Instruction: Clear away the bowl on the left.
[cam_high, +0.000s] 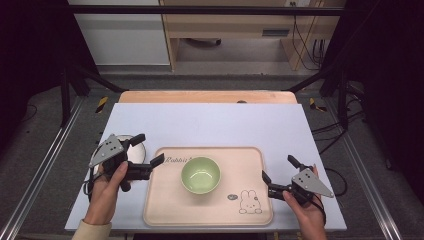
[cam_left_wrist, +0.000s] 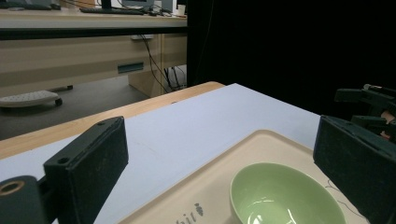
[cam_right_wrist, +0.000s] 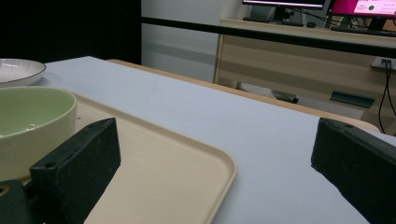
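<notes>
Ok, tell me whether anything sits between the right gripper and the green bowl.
Nothing visible does. The right gripper is open at the tray's right edge, and bare tray surface lies between it and the green bowl. The rabbit drawing is just print.

A pale board covers the wooden worktop (cam_high: 210, 96), whose bare far edge shows beyond it. Grey floor (cam_high: 250, 67) stretches behind, dark at both sides, where black frame bars (cam_high: 210, 10) and metal rails (cam_high: 42, 165) run. Beyond stand a white cabinet (cam_high: 122, 37) and a light wooden desk (cam_high: 235, 25) with black cables (cam_high: 305, 45) hanging at its right. The right gripper view shows lit monitors (cam_right_wrist: 364, 7) on a desk.
</notes>
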